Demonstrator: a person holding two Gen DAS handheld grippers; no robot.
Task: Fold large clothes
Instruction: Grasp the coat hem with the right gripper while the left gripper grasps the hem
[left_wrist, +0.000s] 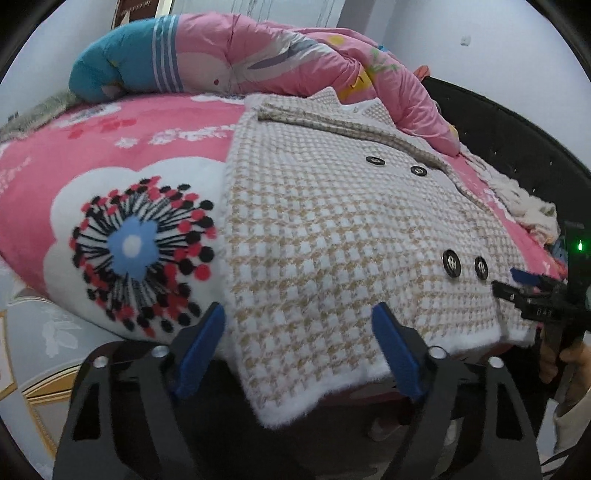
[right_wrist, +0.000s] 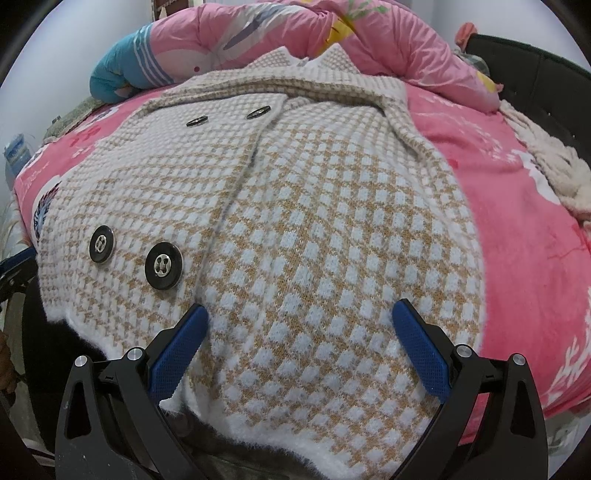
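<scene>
Currently: pink flowered blanket (left_wrist: 110, 155) covers the bed, big white flower print at near left. Left gripper (left_wrist: 299, 325) sits at the near edge, jaws well apart, straddling the left hem corner of the checked coat (left_wrist: 325, 221); pads not pressing on it, nothing gripped. Coat lies flat mid-bed, buttoned front up, collar at the far side against the rolled pink quilt (left_wrist: 258, 55). Right gripper (right_wrist: 301, 325) over the coat's near right hem, jaws wide, nothing held. Far right: a crumpled white cloth (right_wrist: 554, 170) by the black headboard (right_wrist: 535, 74).
</scene>
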